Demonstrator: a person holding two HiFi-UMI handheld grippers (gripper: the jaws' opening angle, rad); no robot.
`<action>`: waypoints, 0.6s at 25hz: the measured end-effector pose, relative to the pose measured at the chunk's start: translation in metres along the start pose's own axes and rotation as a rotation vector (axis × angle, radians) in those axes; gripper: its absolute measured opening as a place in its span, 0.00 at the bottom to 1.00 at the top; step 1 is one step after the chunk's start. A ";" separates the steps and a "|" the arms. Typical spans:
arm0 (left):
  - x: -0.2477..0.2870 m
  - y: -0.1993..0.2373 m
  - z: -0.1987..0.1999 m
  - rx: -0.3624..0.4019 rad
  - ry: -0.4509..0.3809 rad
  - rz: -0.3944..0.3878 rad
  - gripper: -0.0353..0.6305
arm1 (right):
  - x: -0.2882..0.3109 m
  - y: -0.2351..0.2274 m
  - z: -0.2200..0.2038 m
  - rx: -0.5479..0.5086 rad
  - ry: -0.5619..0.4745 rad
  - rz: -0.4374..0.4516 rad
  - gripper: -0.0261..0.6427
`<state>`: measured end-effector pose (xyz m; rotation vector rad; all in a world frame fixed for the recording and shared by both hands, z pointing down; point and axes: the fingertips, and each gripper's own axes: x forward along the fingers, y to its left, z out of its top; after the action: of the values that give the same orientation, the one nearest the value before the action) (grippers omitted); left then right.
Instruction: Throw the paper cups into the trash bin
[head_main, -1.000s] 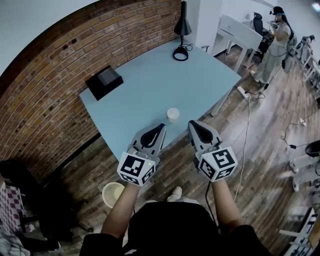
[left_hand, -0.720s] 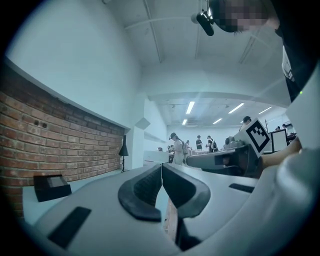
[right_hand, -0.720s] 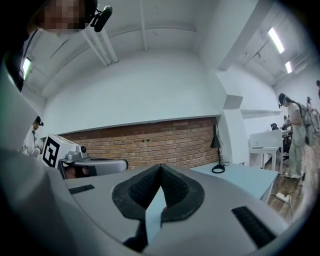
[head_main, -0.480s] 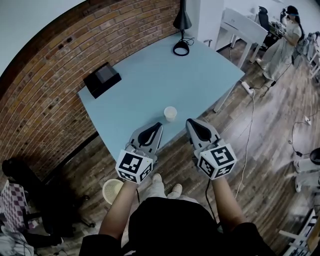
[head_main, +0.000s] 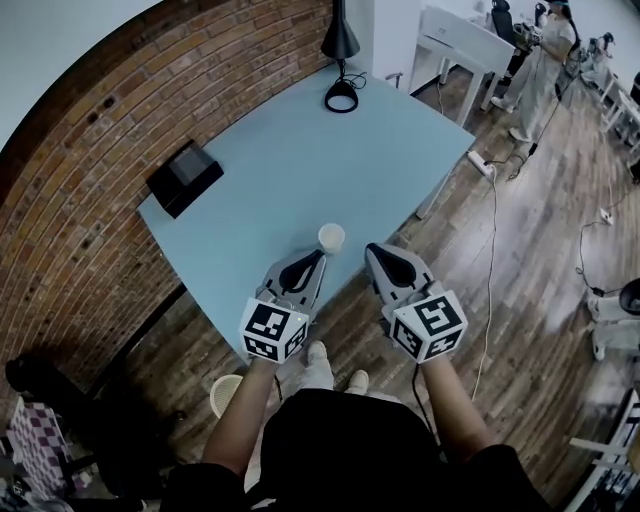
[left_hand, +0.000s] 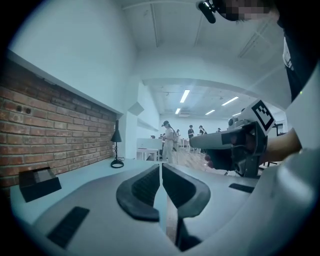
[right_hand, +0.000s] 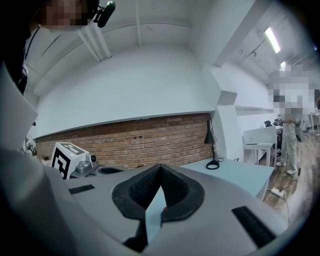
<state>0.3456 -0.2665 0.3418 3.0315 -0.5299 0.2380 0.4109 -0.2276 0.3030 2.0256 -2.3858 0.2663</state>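
Cup (head_main: 331, 238) on tbl (head_main: 300, 150); bin (head_main: 225, 395) on floor (head_main: 520, 300), L.

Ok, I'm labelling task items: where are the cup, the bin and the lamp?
cup (head_main: 331, 238): head view, its open top.
bin (head_main: 221, 381): head view, its rim, on the floor.
lamp (head_main: 340, 42): head view, its black shade.

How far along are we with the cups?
Nothing looks binned yet. The one paper cup stands on the blue table near its front edge. Left gripper and right gripper are both shut and empty, just short of it. Left: grasp it, drop it in the trash bin on the floor.
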 end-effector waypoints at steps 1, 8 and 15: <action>0.005 0.005 -0.003 -0.011 0.009 -0.011 0.07 | 0.004 -0.003 0.000 0.003 0.001 -0.010 0.05; 0.043 0.037 -0.036 -0.029 0.110 -0.091 0.07 | 0.035 -0.029 -0.011 0.055 0.026 -0.086 0.04; 0.083 0.050 -0.081 0.000 0.242 -0.169 0.19 | 0.057 -0.049 -0.028 0.085 0.069 -0.140 0.05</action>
<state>0.3939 -0.3343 0.4362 2.9649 -0.2548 0.5834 0.4458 -0.2872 0.3428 2.1688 -2.2174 0.4349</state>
